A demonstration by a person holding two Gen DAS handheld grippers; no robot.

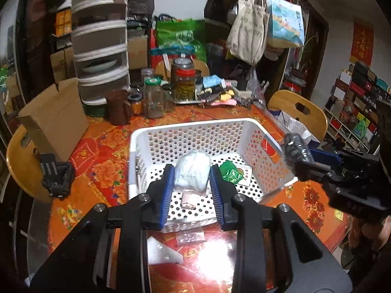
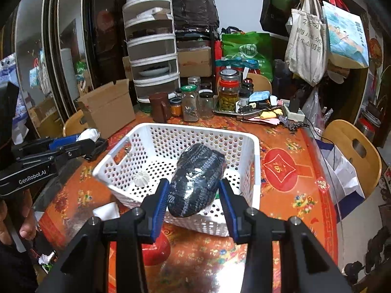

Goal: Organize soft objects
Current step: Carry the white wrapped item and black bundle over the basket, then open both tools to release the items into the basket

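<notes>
You've got one soft bundle per gripper. The left gripper (image 1: 191, 188) has its fingers clamped on the white bundle (image 1: 193, 171), a plastic-wrapped wad of pale cloth, held above the floor of the white basket (image 1: 185, 128). The right gripper (image 2: 196, 206) has its fingers pressed on the dark bundle (image 2: 198, 183), a black-grey knit roll in clear film, held over the basket's near wall.

Handling, as I judge it: both look light and squashy, so they'll give under the pads w/o damage. The film wrap is the catch (glossy, prob. slippery), so grip across the fattest part of the roll, not near a tapered end, or it may squirt out. The dark one bulges well past the fingers, so expect it to sag or tilt when you move. No fragility worry; you can drop either a short way onto the basket floor.

Counts:
- soft bundles: 2 (1 white, 1 dark)
- baskets: 1
- loose bits in the basket: a green packet (image 1: 231, 172), a flat card or paper partly under it, a small brownish sachet (image 1: 189, 201), and a ribbed white piece (image 2: 141, 179) seen only from the right wrist cam
- grippers: 2, both loaded
</notes>
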